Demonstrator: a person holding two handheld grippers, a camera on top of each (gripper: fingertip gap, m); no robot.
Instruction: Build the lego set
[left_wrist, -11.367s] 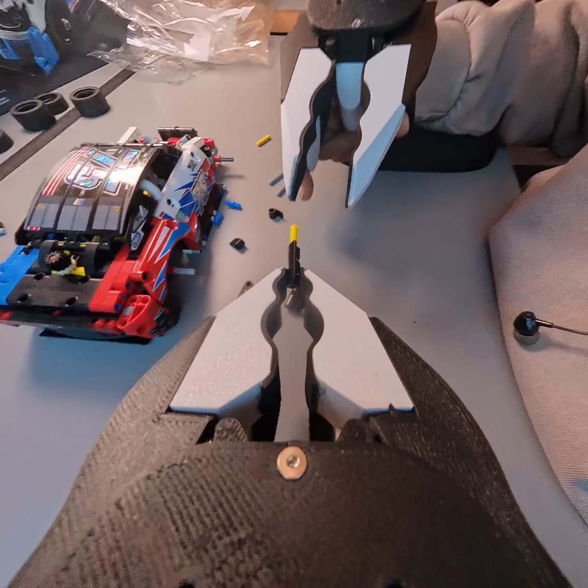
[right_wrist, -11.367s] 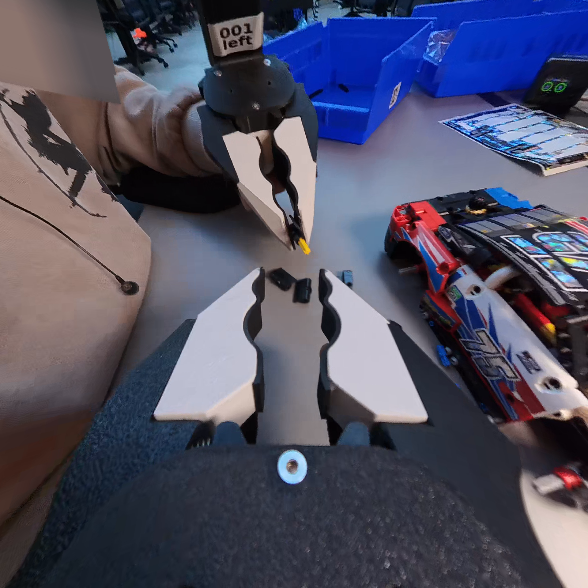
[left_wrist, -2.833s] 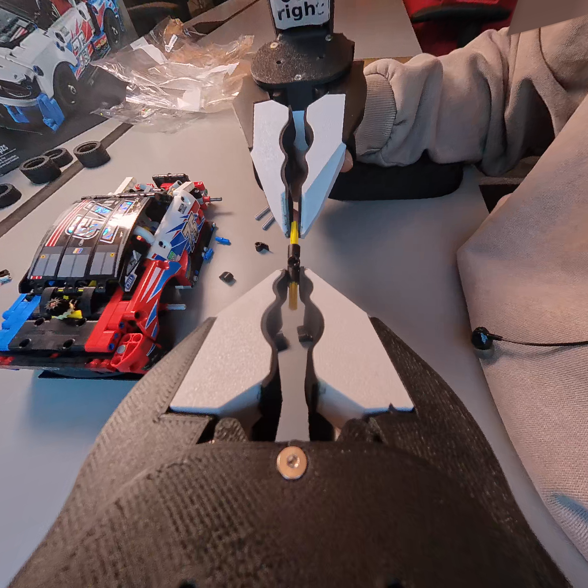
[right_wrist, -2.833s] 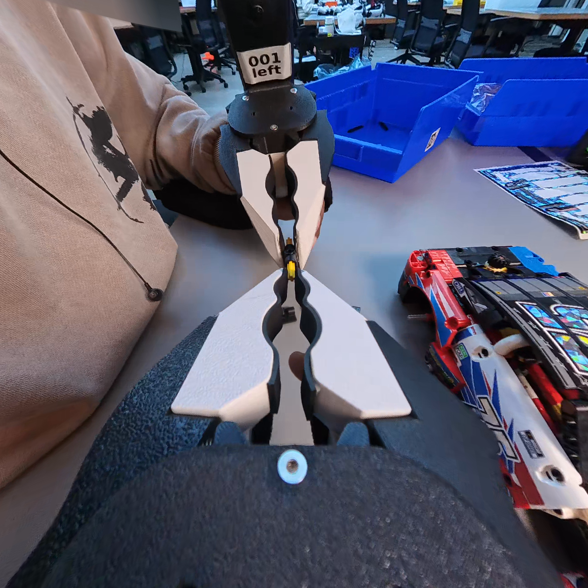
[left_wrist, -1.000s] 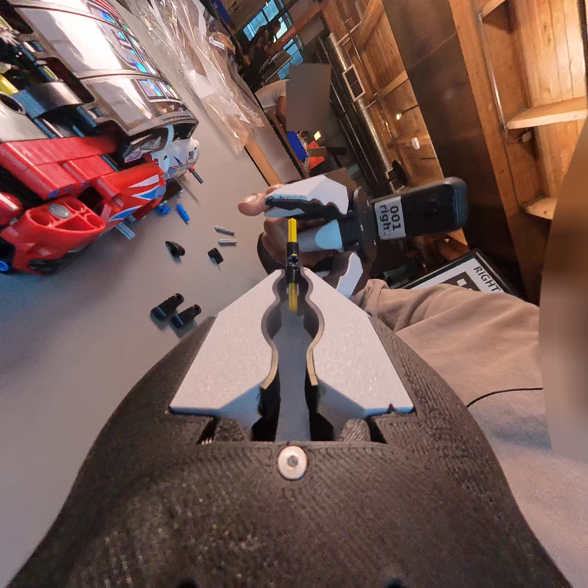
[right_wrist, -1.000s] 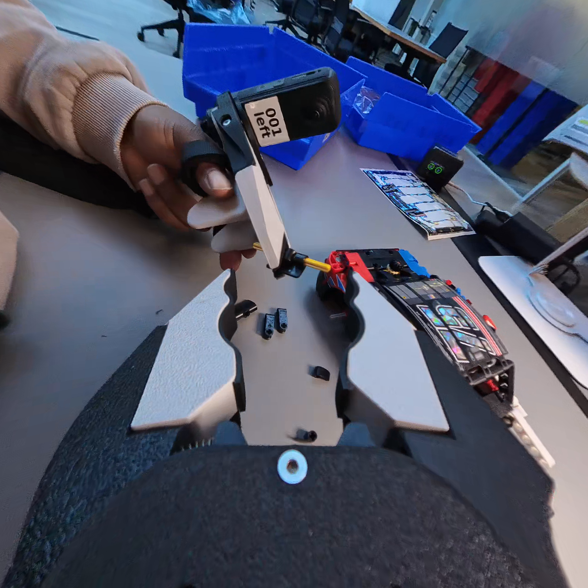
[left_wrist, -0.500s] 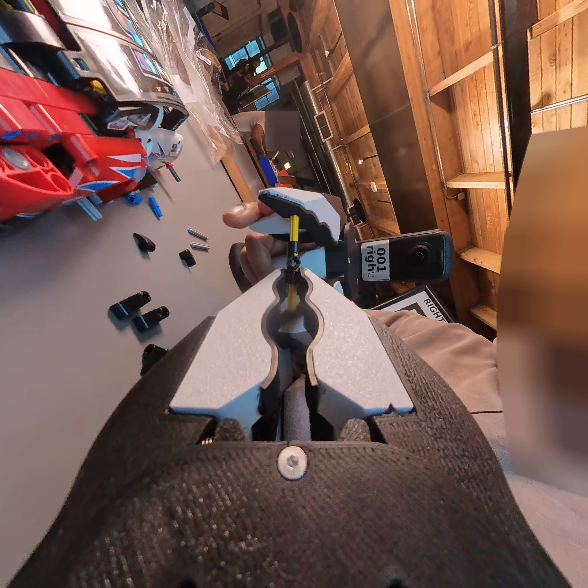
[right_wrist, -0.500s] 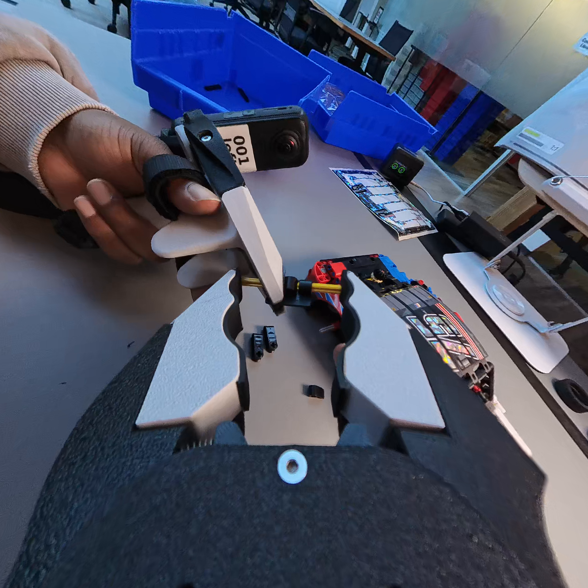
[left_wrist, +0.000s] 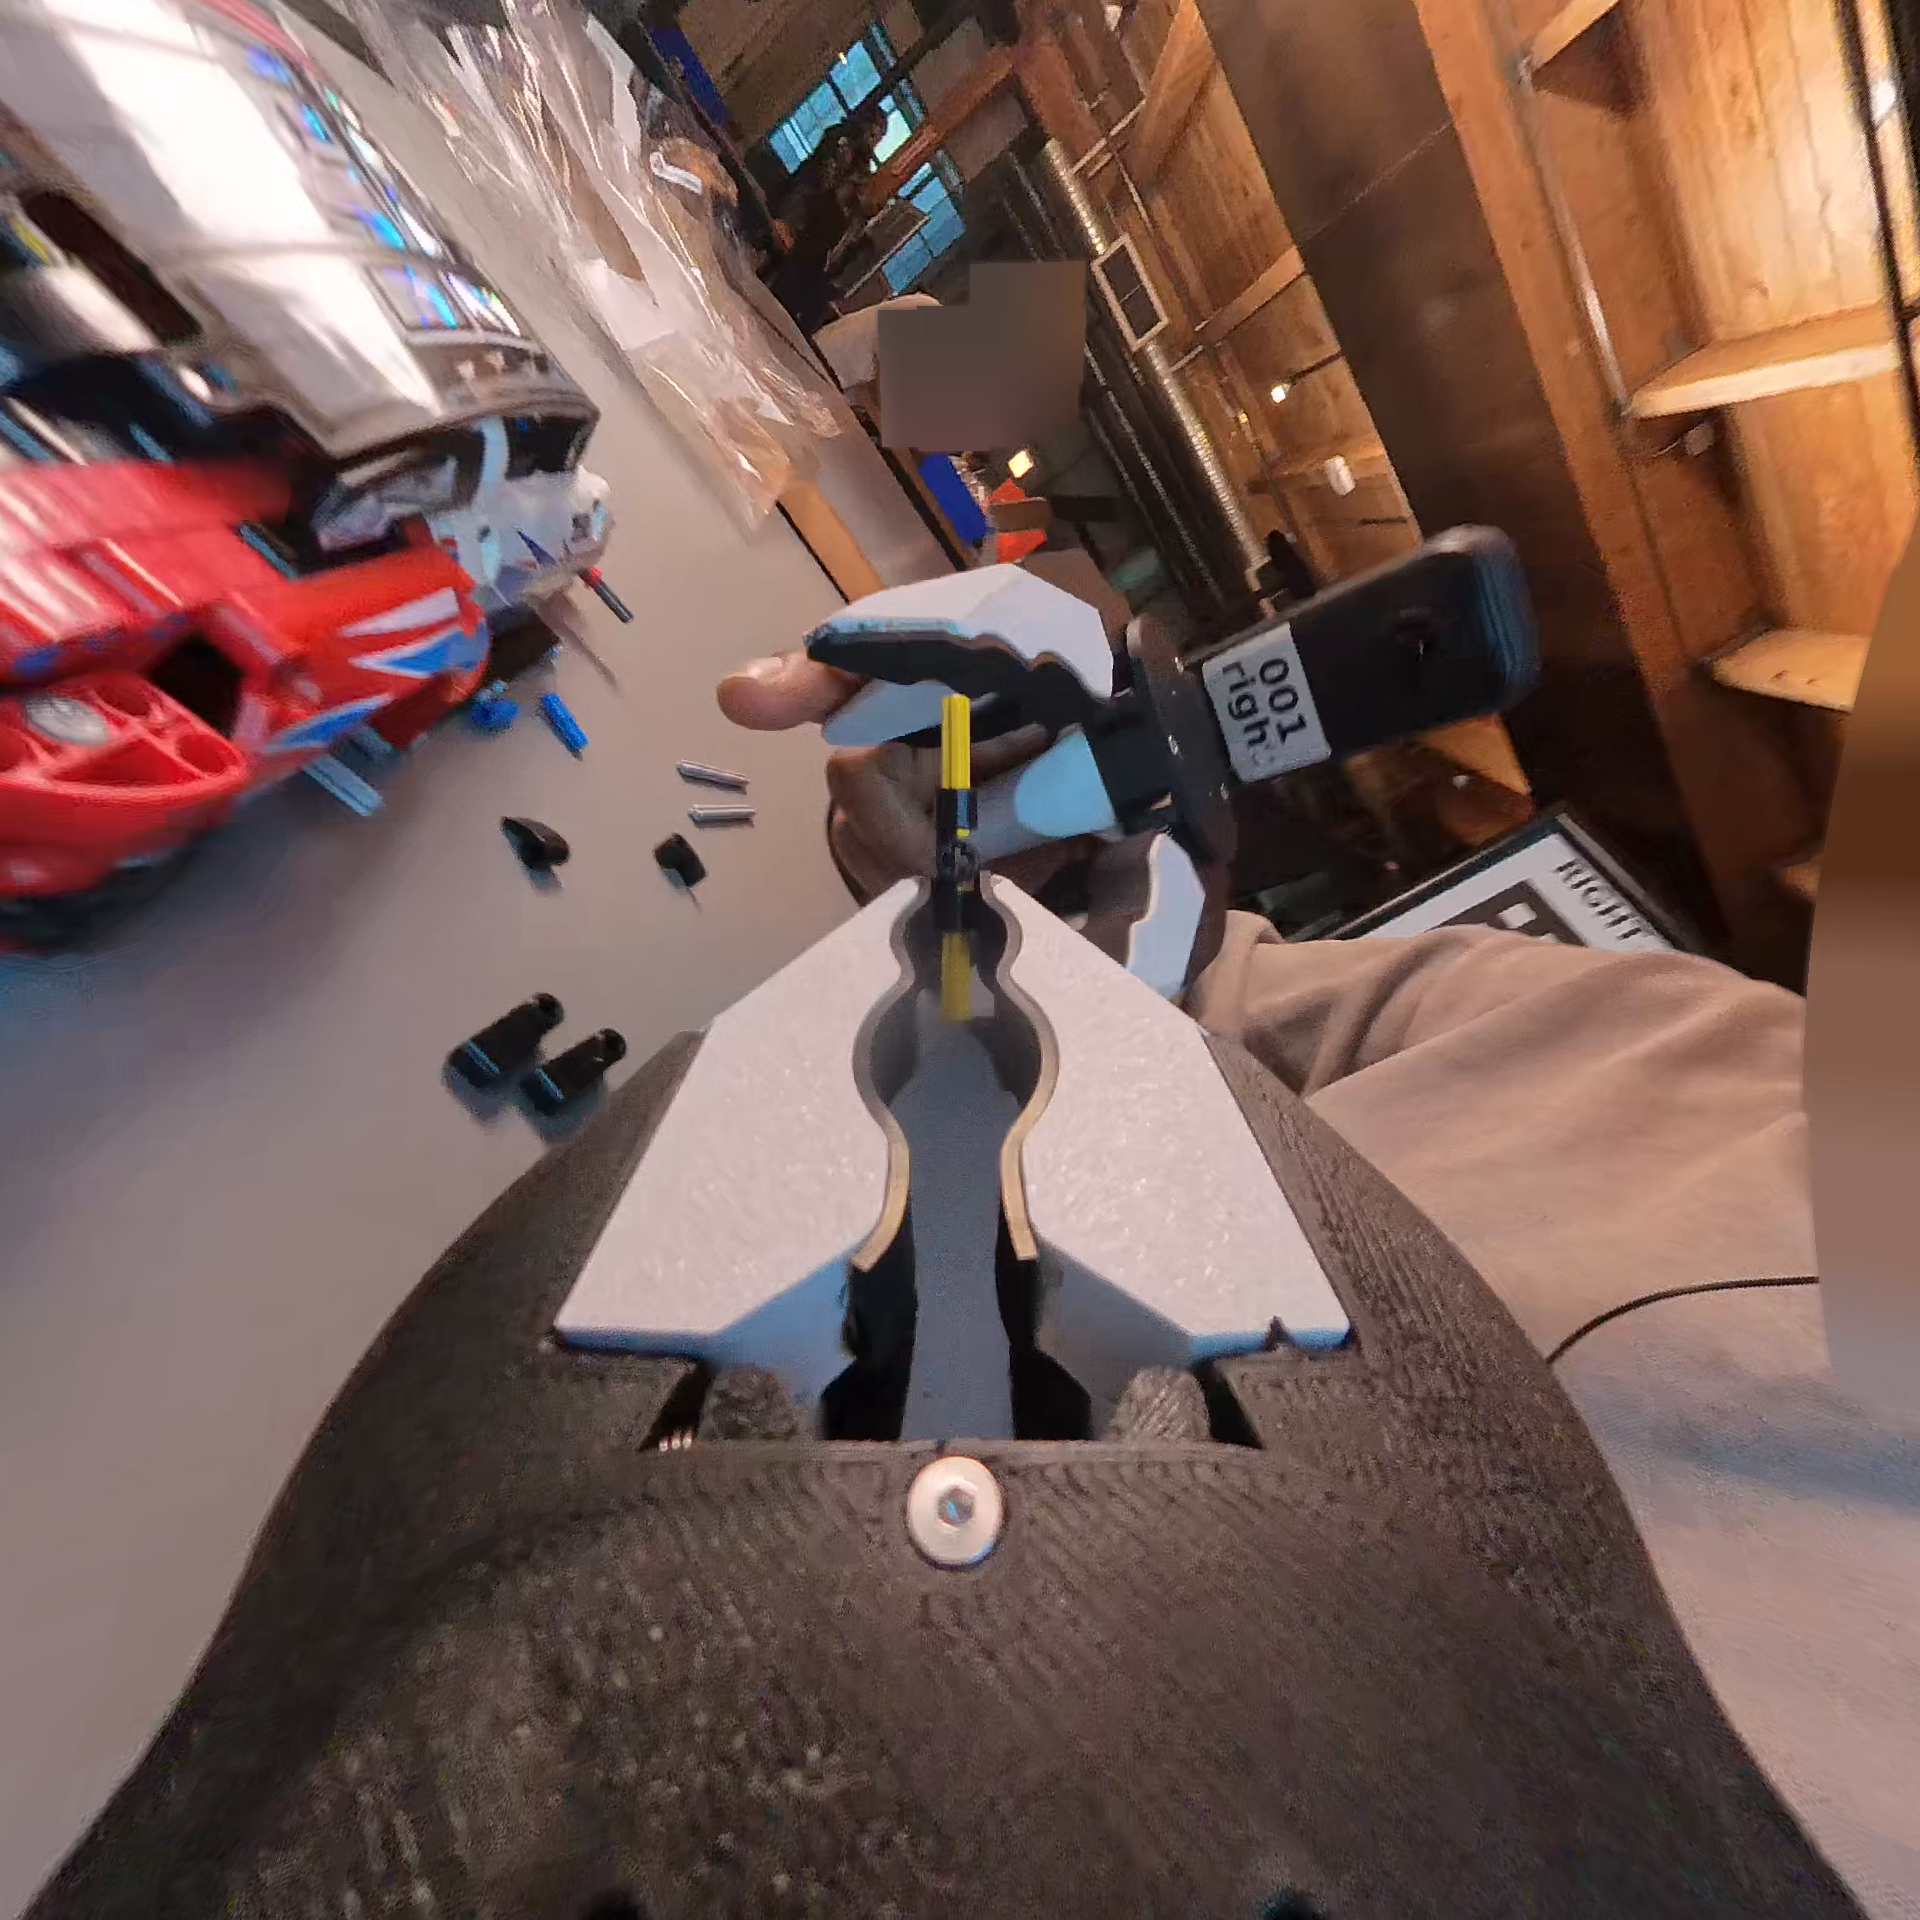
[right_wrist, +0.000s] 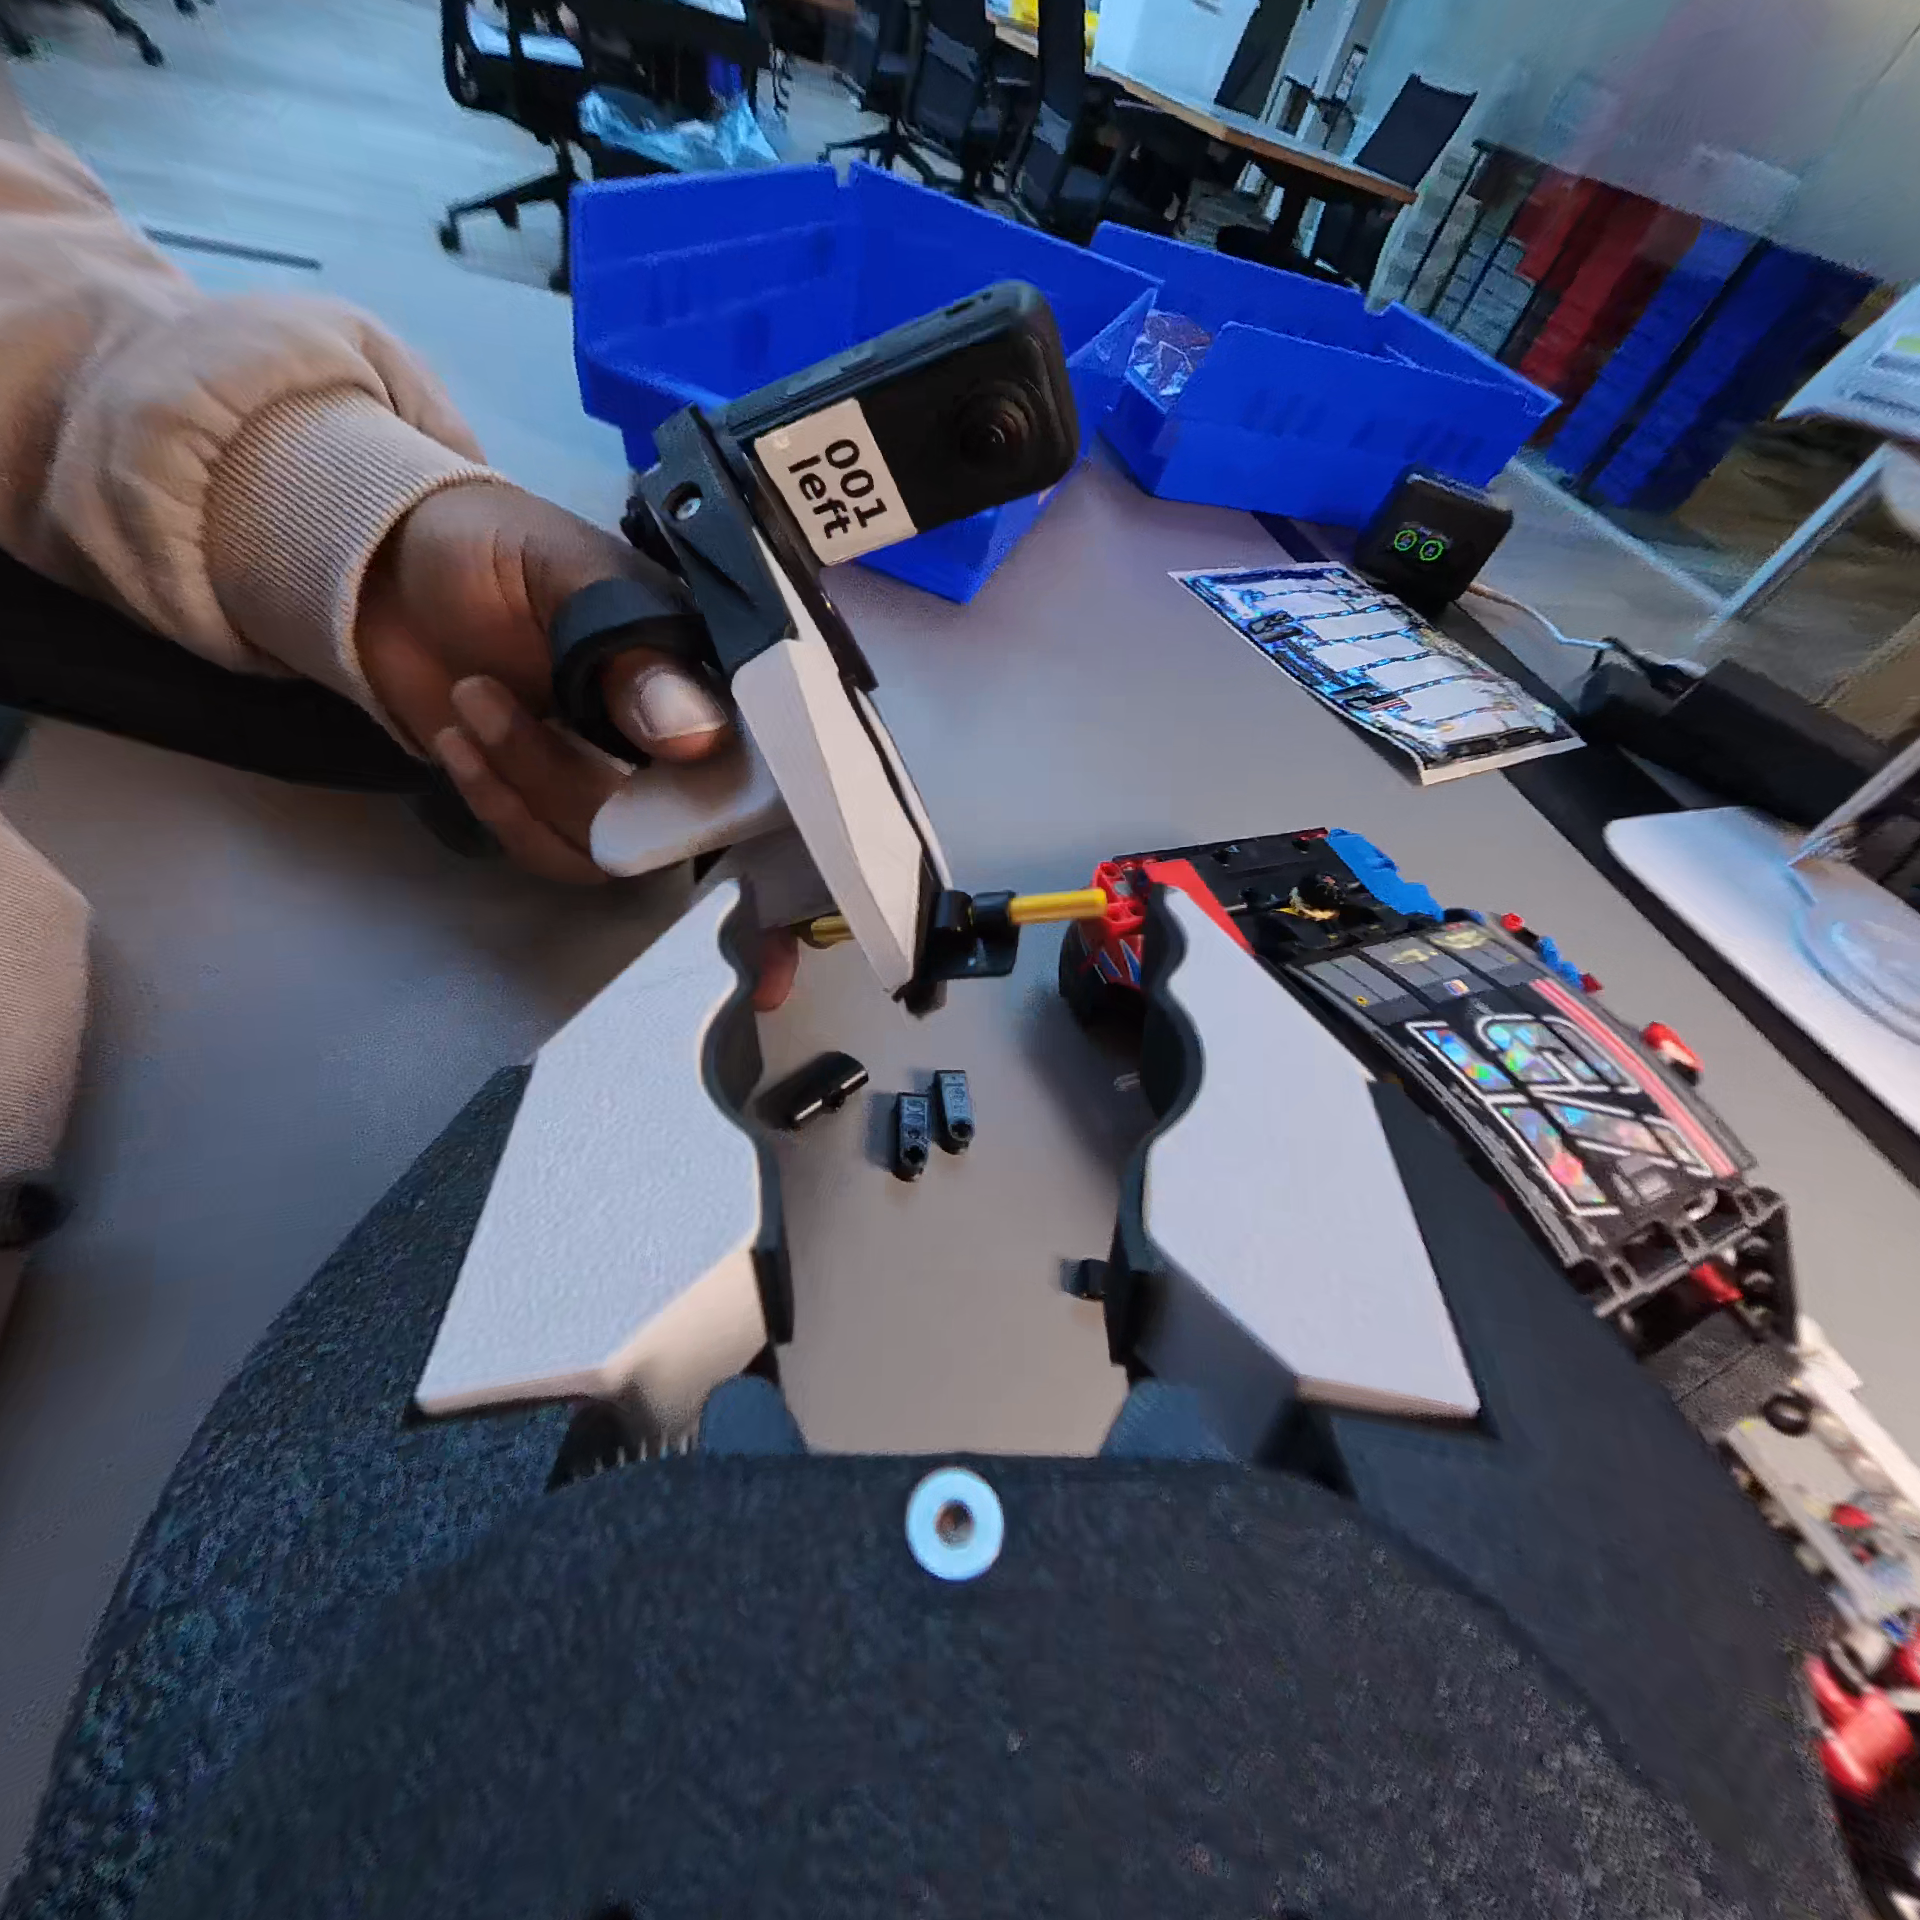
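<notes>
My left gripper (left_wrist: 954, 902) is shut on a yellow axle (left_wrist: 954, 750) with a black connector (left_wrist: 952, 858) threaded on it; the axle sticks out past the tips. In the right wrist view the left gripper (right_wrist: 914, 966) lies on its side, and the axle (right_wrist: 1055, 906) and connector (right_wrist: 971, 935) point right. My right gripper (right_wrist: 951, 914) is open, its fingers on either side of the axle and not touching it. It shows in the left wrist view (left_wrist: 914, 707) just beyond the axle's end. The red, white and black lego car (right_wrist: 1455, 1039) stands to the right, and also shows in the left wrist view (left_wrist: 208, 665).
Loose black pieces (right_wrist: 925, 1122) lie on the grey table (right_wrist: 1039, 727) under the grippers, with grey pins (left_wrist: 712, 790) and blue pins (left_wrist: 561, 717) near the car. Blue bins (right_wrist: 831, 260), a sticker sheet (right_wrist: 1371, 665) and a small black device (right_wrist: 1434, 535) stand at the back. Left and right tips are no more than a few centimetres apart.
Since 2.8 s ago my right gripper has opened and let go of the axle's end, and both grippers have rolled onto their sides. In the last half second little has moved.
</notes>
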